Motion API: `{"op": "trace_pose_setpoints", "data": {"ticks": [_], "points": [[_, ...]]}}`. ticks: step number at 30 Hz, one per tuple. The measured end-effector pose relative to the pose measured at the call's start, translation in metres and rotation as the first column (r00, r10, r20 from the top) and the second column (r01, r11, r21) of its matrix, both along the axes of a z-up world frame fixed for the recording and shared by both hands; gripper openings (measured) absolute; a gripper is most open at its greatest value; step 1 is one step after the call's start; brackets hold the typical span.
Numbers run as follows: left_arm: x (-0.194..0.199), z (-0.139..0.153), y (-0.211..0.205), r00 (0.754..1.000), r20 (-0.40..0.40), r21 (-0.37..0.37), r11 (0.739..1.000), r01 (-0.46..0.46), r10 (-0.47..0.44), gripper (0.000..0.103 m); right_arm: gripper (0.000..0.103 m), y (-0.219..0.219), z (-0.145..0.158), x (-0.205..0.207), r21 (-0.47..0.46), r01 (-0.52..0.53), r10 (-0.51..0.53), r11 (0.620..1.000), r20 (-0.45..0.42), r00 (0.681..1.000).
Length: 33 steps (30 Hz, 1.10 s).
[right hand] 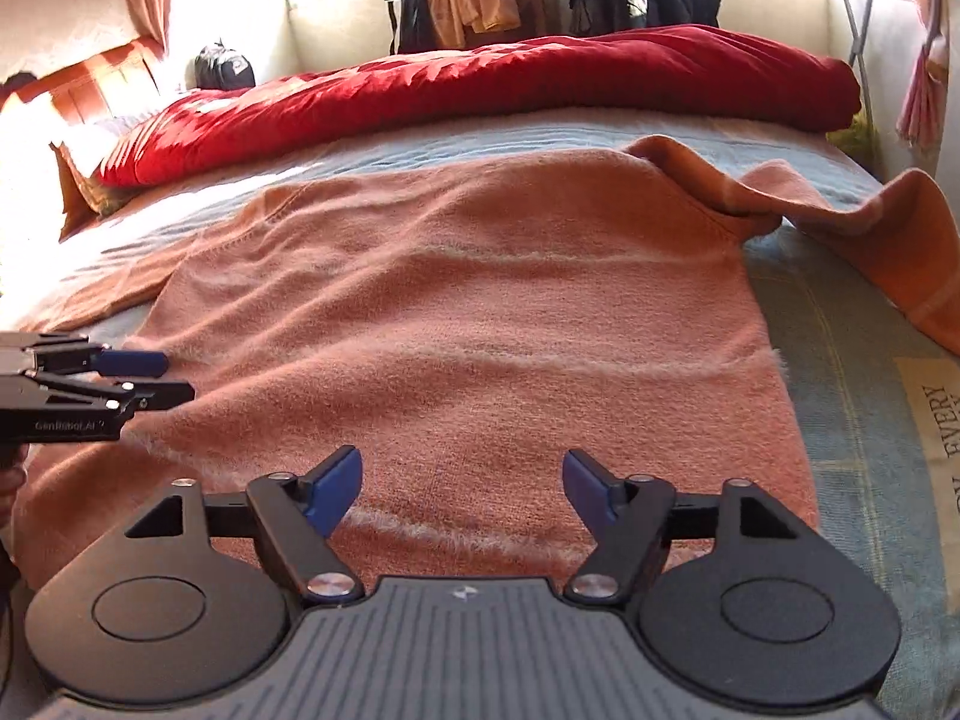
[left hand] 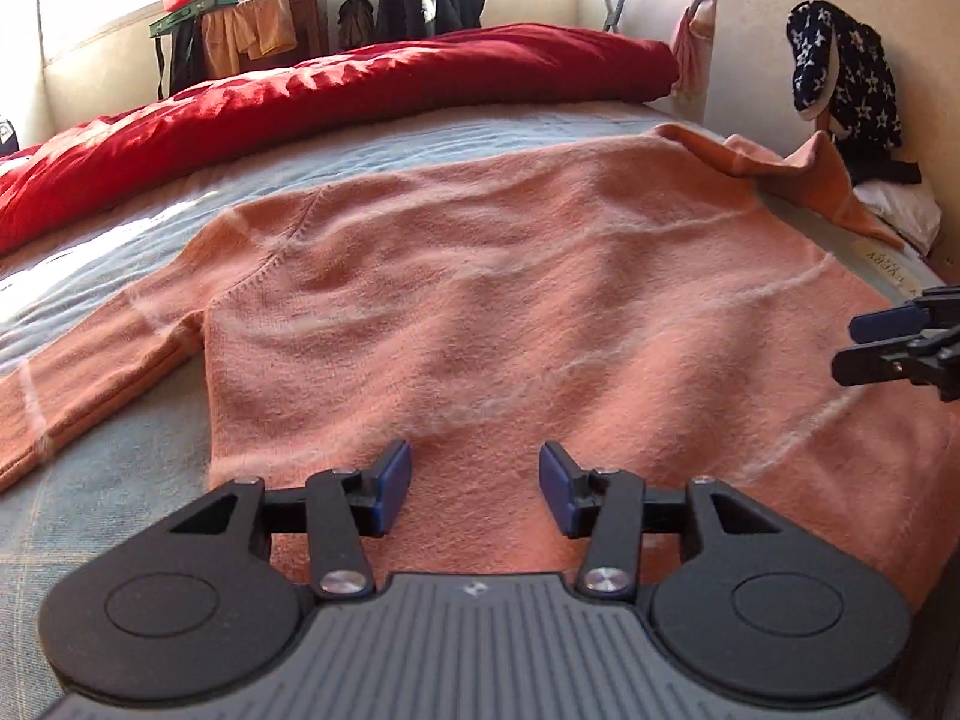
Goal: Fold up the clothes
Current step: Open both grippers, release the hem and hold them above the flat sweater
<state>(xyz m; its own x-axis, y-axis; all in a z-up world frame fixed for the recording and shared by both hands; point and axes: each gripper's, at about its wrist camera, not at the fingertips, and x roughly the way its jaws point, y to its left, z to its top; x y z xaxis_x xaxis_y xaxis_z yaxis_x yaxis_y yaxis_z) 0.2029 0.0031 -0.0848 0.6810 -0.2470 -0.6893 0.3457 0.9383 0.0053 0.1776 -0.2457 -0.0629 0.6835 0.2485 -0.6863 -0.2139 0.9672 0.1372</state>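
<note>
A fuzzy peach-orange sweater (left hand: 480,276) with thin pale stripes lies spread flat on the bed, hem toward me. One sleeve (left hand: 90,372) stretches out to the left; the other sleeve (right hand: 870,240) lies rumpled at the right. My left gripper (left hand: 475,489) hovers over the hem, jaws apart, nothing between its blue pads. My right gripper (right hand: 462,492) stands open wider over the sweater's lower right part, also empty. Each gripper shows in the other's view: the right gripper (left hand: 876,342) at the right edge, the left gripper (right hand: 162,378) at the left edge.
A red duvet (left hand: 360,102) is heaped along the bed's far side. The blue-grey bedsheet (right hand: 852,396) shows around the sweater. A dark star-patterned garment (left hand: 846,78) hangs at the right wall. Clothes and a small table (right hand: 456,6) stand under the window.
</note>
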Motion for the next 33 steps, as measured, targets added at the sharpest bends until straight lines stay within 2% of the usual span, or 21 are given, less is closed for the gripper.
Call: {"op": "trace_pose_setpoints", "data": {"ticks": [2,3,4,5,8,10,11,14,16,20,22,25,29,31,33], "points": [[0.001,-0.005,0.023,1.0,-0.001,-0.066,0.997,-0.03,0.03,0.052,0.09,0.007,-0.017,-0.01,-0.07,-0.027,0.025,0.997,-0.03,0.999],[-0.002,-0.005,0.033,0.999,-0.001,-0.068,0.997,-0.048,0.048,0.052,0.093,0.007,-0.021,-0.023,-0.105,-0.046,0.046,0.993,0.002,0.999],[-0.005,-0.005,0.042,0.998,-0.002,-0.07,0.995,-0.066,0.066,0.052,0.101,0.004,-0.025,-0.038,-0.129,-0.056,0.059,0.99,0.016,0.998],[-0.01,-0.005,0.05,0.997,0.001,-0.066,0.995,-0.075,0.075,0.052,0.103,-0.003,-0.028,-0.052,-0.136,-0.054,0.057,0.989,0.018,0.998],[-0.019,0.004,0.054,0.998,0.004,-0.023,0.998,-0.055,0.055,0.05,0.103,-0.026,-0.027,-0.075,-0.075,-0.033,0.034,0.997,0.011,0.999],[-0.021,0.016,0.045,0.999,0.016,0.016,0.999,-0.032,0.032,0.05,0.103,-0.024,-0.015,-0.069,-0.07,-0.016,0.016,0.997,-0.005,1.0],[-0.022,0.024,0.036,0.999,0.049,0.027,1.0,-0.01,0.008,0.052,0.103,-0.019,-0.007,-0.063,-0.052,-0.023,0.024,0.998,0.02,1.0],[-0.022,0.039,0.008,0.988,0.132,0.059,0.996,0.067,-0.074,0.071,0.103,0.006,0.015,-0.039,-0.018,-0.08,0.081,0.997,0.098,0.992],[-0.013,0.039,-0.006,0.987,0.131,0.081,0.994,0.079,-0.089,0.071,0.103,0.036,0.023,-0.016,-0.026,-0.133,0.136,0.991,0.13,0.982],[0.016,0.019,0.0,0.998,0.055,0.077,0.997,0.001,-0.005,0.071,0.103,0.091,0.007,0.02,-0.04,-0.212,0.215,0.976,0.095,0.972],[0.028,0.002,0.014,0.997,-0.006,0.082,0.994,-0.073,0.074,0.071,0.103,0.109,-0.011,0.024,-0.061,-0.245,0.247,0.968,0.026,0.969],[0.026,-0.008,0.034,0.997,0.006,0.02,0.997,-0.08,0.08,0.074,0.103,0.111,-0.026,-0.006,-0.122,-0.245,0.251,0.962,0.036,0.967],[0.023,-0.005,0.031,0.998,0.026,0.069,0.996,-0.055,0.053,0.074,0.103,0.082,-0.024,-0.046,-0.087,-0.257,0.259,0.962,0.012,0.966],[0.022,0.003,0.027,0.997,0.028,0.067,0.995,-0.072,0.07,0.07,0.103,0.069,-0.018,-0.055,-0.064,-0.267,0.266,0.962,-0.016,0.964],[0.01,0.016,0.018,0.997,0.068,0.045,0.999,-0.023,0.019,0.068,0.103,0.066,-0.01,-0.058,-0.074,-0.26,0.259,0.963,-0.02,0.966]]}}
